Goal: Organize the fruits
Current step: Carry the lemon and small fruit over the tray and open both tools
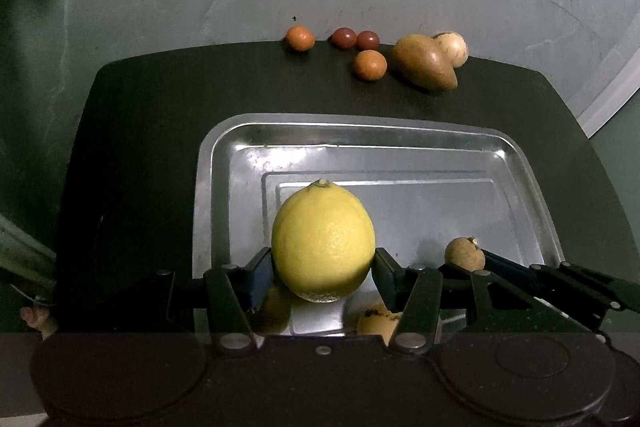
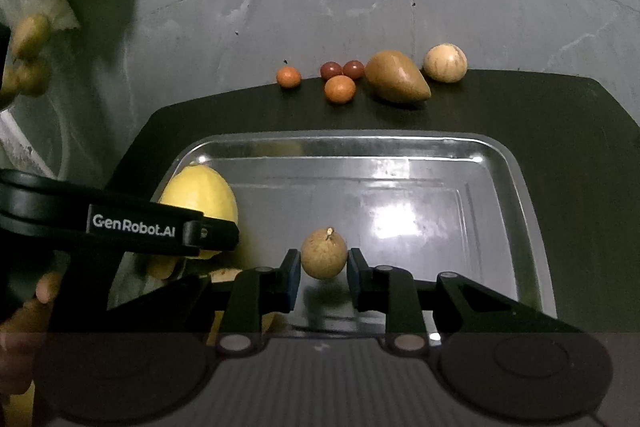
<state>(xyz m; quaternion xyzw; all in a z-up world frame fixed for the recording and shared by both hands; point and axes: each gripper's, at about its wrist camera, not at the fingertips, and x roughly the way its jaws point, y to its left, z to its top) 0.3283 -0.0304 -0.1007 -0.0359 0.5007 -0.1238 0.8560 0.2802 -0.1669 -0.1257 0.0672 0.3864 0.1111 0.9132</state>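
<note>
1. Left wrist view: the left claw [image 1: 323, 269] pinched a lemon [image 1: 323, 241] between its pads, held low over the near left part of the metal tray [image 1: 400, 139]. Beyond the tray, at the far edge of the dark worktop [image 1: 140, 147], waited two small oranges, two red fruits, a brown pear-shaped fruit [image 1: 424, 65] and a pale round one.

2. Right wrist view: the right claw [image 2: 324, 273] gripped a small tan fruit [image 2: 324, 253] over the tray's middle, with the lemon to its left.

3. Judged step: placing both fruits in the tray. Next, each claw should lower, spread gently, then reach ahead for the far row.
</note>
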